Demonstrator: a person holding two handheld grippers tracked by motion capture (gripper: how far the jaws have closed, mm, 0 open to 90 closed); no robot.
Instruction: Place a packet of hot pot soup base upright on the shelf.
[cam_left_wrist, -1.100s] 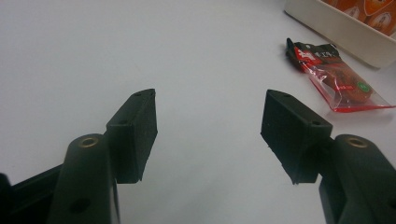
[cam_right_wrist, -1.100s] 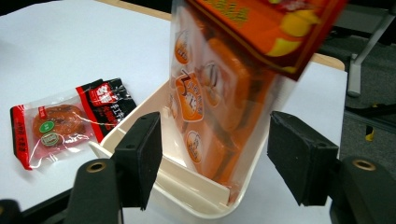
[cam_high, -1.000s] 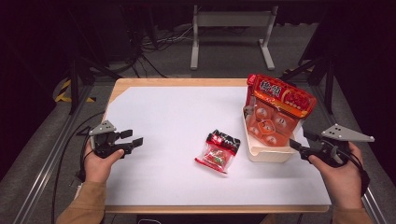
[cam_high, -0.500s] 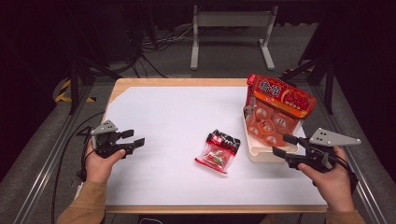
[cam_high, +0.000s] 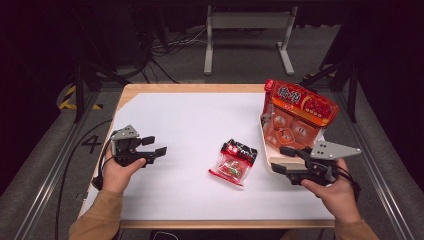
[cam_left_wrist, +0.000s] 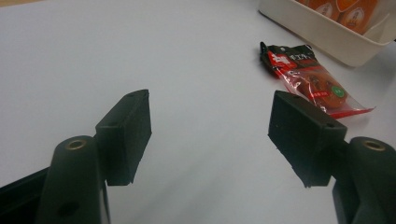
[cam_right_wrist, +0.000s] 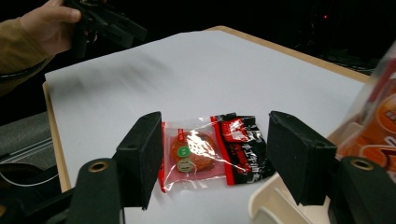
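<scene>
Snack packet lies beyond right gripper's open jaws.

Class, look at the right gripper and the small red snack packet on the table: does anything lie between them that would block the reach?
Nothing visible does. The right gripper, jaws open, faces the snack packet across bare white table. The white bin sits beside the gripper, off the path.

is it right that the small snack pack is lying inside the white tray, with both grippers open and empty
Not quite: the small snack pack lies flat on the white table cover, outside the white tray, as the high view shows. The rest holds: the left gripper and the right gripper are both open and empty.
</scene>
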